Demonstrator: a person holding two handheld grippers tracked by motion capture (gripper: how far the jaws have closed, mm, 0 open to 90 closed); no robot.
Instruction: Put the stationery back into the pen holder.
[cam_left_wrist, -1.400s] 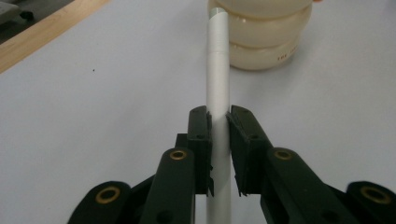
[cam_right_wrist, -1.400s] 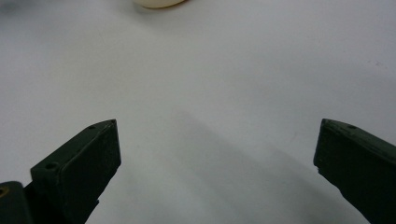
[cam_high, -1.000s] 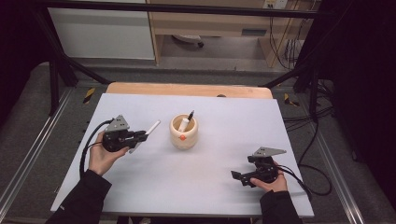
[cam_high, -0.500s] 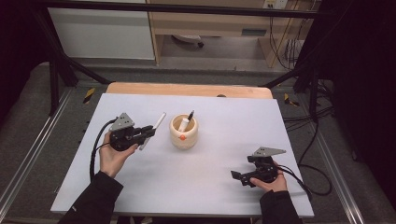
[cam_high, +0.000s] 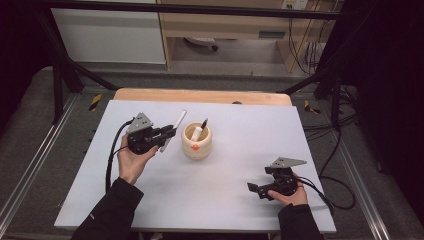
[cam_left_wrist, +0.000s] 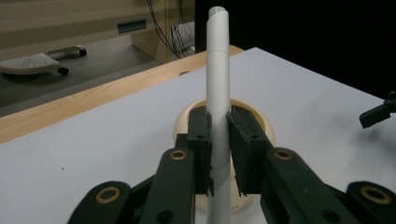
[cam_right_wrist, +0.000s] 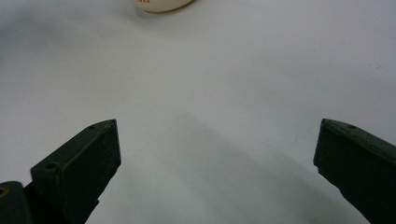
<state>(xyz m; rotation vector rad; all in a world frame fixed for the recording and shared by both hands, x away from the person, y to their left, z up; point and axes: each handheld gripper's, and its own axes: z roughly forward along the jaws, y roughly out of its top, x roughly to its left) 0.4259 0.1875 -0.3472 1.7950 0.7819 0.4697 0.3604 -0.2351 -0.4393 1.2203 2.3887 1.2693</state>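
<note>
High view overhead facing forward, gripper views low, close, sharing cup (cam_high: 196, 141)

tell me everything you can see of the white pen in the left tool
The pen is a slim, plain white cylinder, plastic by the look, with a faint seam partway up and a greyish tip at its far end. The left tool is shut on its lower half, jaws pressing both sides. It is held off the table, slanting up and away, just left of the cup and not yet in it.
</note>
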